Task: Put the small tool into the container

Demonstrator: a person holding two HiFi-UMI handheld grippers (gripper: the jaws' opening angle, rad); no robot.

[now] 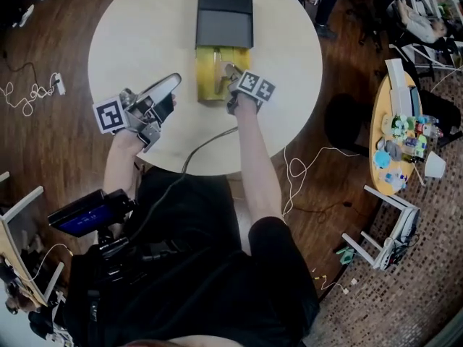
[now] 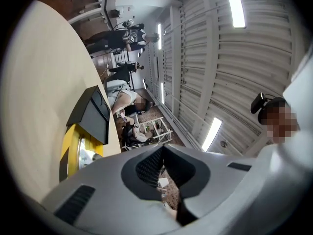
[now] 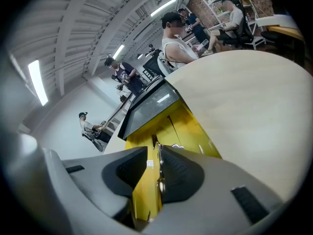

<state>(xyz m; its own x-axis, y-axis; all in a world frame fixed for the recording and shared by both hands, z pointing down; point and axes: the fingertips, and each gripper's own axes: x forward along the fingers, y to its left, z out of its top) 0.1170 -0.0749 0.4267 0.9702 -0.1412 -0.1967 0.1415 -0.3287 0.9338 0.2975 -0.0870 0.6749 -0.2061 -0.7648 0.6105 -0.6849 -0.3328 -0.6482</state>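
One tool (image 3: pixel 159 175), one container (image 1: pixel 205 71), left gripper (image 1: pixel 176 80), right gripper (image 3: pixel 153 150).

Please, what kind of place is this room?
Probably a shared lab or workshop: a round table, loose cables on the wooden floor, a corrugated ceiling with strip lights, other people working nearby.

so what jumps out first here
The yellow container with its dark lid slid back sits in the middle of the round cream table. The right gripper hangs over it, jaws apart, a thin metal tool between them.
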